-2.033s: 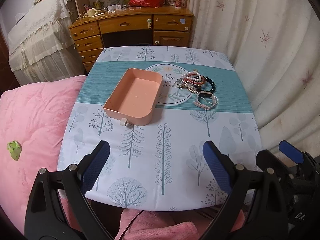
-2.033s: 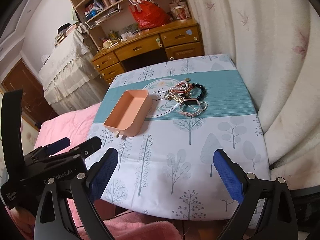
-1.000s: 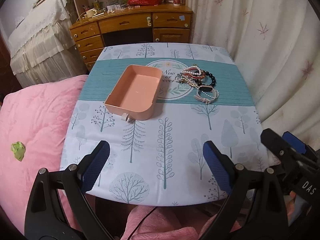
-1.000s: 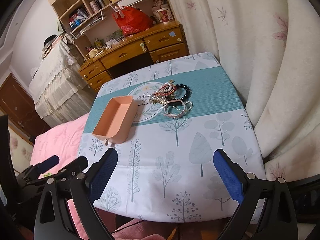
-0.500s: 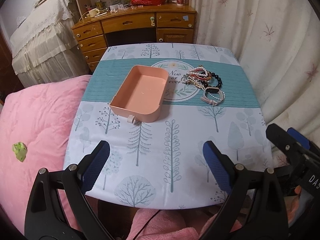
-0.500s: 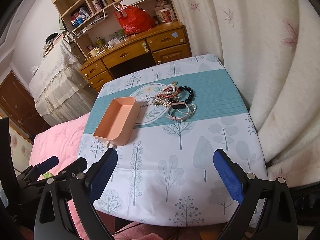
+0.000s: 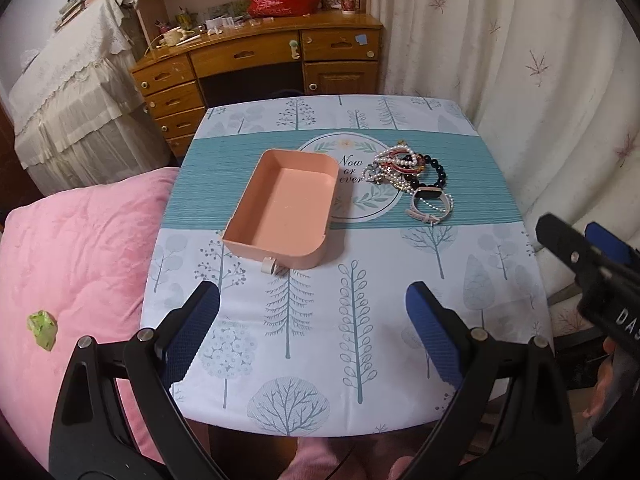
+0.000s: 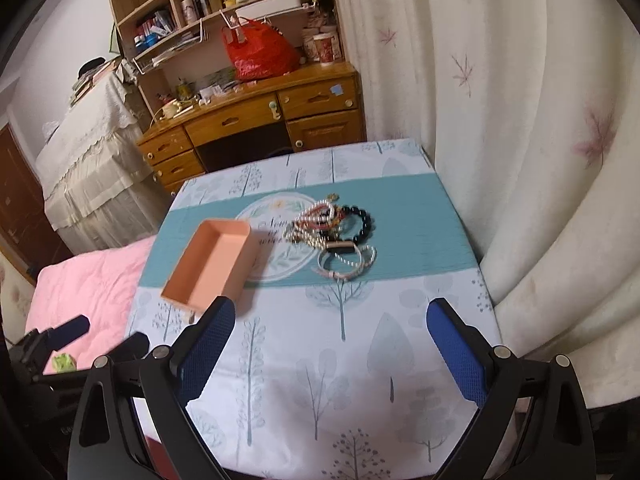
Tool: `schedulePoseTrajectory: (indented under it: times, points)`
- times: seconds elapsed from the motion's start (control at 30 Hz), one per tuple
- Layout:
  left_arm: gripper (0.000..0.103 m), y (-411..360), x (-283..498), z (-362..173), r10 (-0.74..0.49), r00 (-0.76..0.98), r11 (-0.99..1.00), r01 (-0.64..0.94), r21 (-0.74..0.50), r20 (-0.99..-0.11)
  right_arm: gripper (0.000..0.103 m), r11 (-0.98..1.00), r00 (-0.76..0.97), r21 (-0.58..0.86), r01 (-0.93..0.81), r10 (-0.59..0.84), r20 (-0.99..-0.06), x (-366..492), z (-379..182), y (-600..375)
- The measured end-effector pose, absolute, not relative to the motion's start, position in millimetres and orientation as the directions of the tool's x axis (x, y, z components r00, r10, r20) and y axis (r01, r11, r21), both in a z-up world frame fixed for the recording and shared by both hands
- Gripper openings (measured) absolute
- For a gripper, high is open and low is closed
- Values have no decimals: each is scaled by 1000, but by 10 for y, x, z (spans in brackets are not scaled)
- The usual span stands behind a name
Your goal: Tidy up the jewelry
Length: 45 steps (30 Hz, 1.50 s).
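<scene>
While both of my tools hover over the near edge of the bench (image 7: 460, 280), nothing is picked up yet. My left hand-held gripper (image 7: 312, 324) has its jaws spread wide and holds nothing; my right hand-held gripper (image 8: 330, 350) is the same, wide apart and empty.

The jewelry pile (image 7: 408, 178) lies on the teal band of the cloth, ahead of me and to the right side, well apart from both tools. Its nearest piece is a white watch band (image 8: 346, 258), touching the beads behind it. The pink tray (image 7: 282, 208) stands just to the left of the pile, empty, with its long axis running away from me and leaning a little to the right.

From the right wrist view the pile is almost straight ahead, between the fingers; from the left wrist view it is off to the right. So I judge the right hand is better placed for the first pick, and the carry goes to the left, into the tray.
</scene>
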<state>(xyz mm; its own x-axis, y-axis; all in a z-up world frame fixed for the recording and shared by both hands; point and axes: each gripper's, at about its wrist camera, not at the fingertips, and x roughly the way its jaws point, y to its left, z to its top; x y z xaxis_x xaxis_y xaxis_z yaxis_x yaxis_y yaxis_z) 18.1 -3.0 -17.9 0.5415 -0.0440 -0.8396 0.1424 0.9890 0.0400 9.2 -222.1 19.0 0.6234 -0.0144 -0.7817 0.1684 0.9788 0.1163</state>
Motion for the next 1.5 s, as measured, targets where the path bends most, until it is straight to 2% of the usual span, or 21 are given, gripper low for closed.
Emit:
schedulePoseTrajectory:
  times: [0.3, 0.53, 0.77, 0.93, 1.13, 1.27, 1.43, 1.5]
  points:
    - [94, 43, 283, -102, -61, 539, 988, 155, 28, -840, 98, 989, 700, 56, 135, -56, -712, 35, 476, -2042]
    - [94, 124, 292, 19, -63, 544, 989, 147, 21, -837, 98, 977, 659, 138, 165, -5, -753, -101, 521, -2009]
    - [93, 280, 326, 188, -152, 572, 983, 176, -60, -806, 98, 958, 623, 200, 204, 31, -782, -266, 459, -1931]
    - [88, 328, 344, 62, -213, 521, 970, 217, -113, -827, 98, 954, 621, 195, 226, 13, -784, -339, 456, -1848]
    - [88, 262, 415, -289, -221, 388, 959, 251, -128, -895, 98, 957, 563, 153, 246, -12, -827, -431, 225, -1709]
    - [89, 120, 538, -459, -187, 318, 955, 281, -96, -929, 98, 973, 574, 21, 228, -117, -810, -429, 165, -1715]
    - [89, -119, 839, -465, -144, 340, 952, 303, -37, -929, 98, 966, 612, -225, 130, -257, -748, -229, 43, -1821]
    - [89, -230, 1003, -426, -145, 338, 950, 309, -36, -930, 98, 958, 617, -277, 70, -259, -743, -79, -33, -1912]
